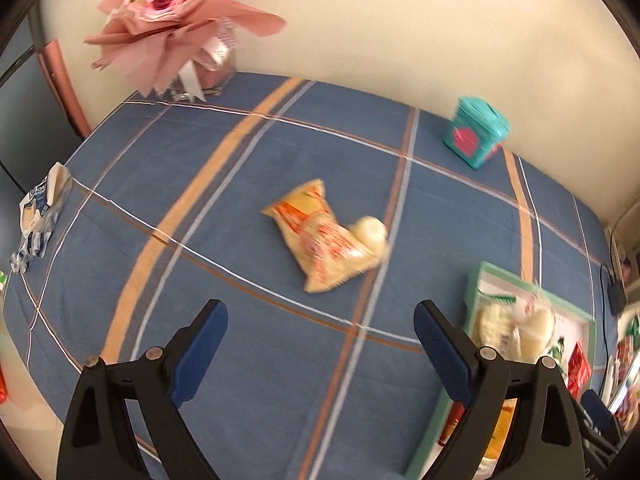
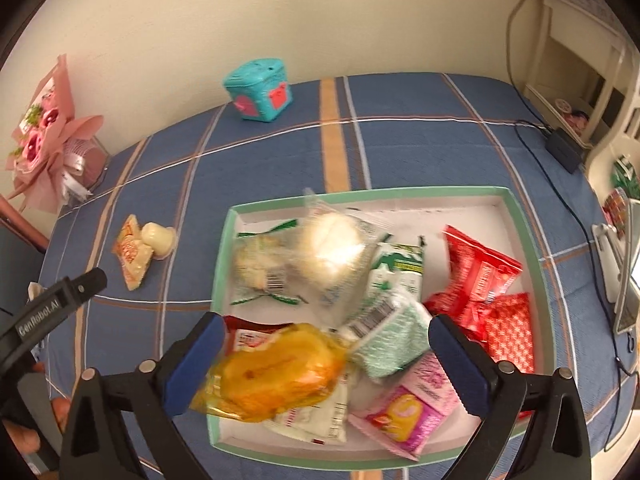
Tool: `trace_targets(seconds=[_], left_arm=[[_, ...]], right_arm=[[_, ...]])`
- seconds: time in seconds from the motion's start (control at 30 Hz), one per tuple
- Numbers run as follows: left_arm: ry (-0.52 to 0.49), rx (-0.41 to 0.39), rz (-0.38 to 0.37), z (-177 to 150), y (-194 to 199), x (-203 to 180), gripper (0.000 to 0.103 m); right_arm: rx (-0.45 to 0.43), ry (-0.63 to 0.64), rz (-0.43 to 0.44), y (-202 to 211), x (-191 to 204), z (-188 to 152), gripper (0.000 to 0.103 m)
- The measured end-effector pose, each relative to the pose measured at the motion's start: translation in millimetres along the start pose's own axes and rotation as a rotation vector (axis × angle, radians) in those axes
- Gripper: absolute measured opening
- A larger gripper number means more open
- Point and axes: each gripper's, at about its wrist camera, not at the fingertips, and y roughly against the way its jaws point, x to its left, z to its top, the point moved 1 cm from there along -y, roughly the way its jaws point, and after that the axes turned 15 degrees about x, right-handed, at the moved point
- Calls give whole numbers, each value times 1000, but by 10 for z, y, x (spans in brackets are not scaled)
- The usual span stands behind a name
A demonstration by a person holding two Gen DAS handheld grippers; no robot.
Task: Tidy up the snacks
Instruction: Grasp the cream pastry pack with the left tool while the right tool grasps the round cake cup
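Orange snack packet [image 1: 320, 236] lies loose on blue plaid bed, left of tray [image 2: 224, 248], small white item touching its right end. Long axis diagonal, far-left to near-right. Left gripper [image 1: 320, 354] nearer: packet dead ahead, beyond spread empty fingers. Right gripper [image 2: 324, 364] over tray, fingers spread, holding nothing.

We see the tray [image 1: 478, 276] only in part from the left wrist: the gripper's right finger [image 1: 440, 352] covers its near side, and the snacks inside smear into pale blur. From the right wrist, the clear packet [image 2: 334, 248] in the tray's middle is blurred, its print unreadable to us. The yellow packet [image 2: 272, 372] is smeared too. At the bed's left edge, a blue-and-white wrapper [image 1: 38, 216] is too small to read.
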Motion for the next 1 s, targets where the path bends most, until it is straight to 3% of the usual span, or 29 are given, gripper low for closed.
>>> trace_targets(seconds=[0.27,0.5,0.63,0.83,0.93,1.0], left_arm=[[91,54,-43,311,-155,480,94],[121,146,-126,656,-498,649,94],[95,181,-145,821,-657,591,94],[94,249,-218,973,-916,472,94],[102,282,-232,1002,-1046,414,93],[111,295,-225,1017,-1115,398,88]], right_arm=[[-25,104,93,-14,677,262,103],[22,218,74,-431,1321,633,102],[65,241,57,-778,1518,834,91],[83,283,56,-1074,1744,963,87],[81,301,32,-1165,1831,1001,78],[77,306,32,-1206,1861,1015,75]])
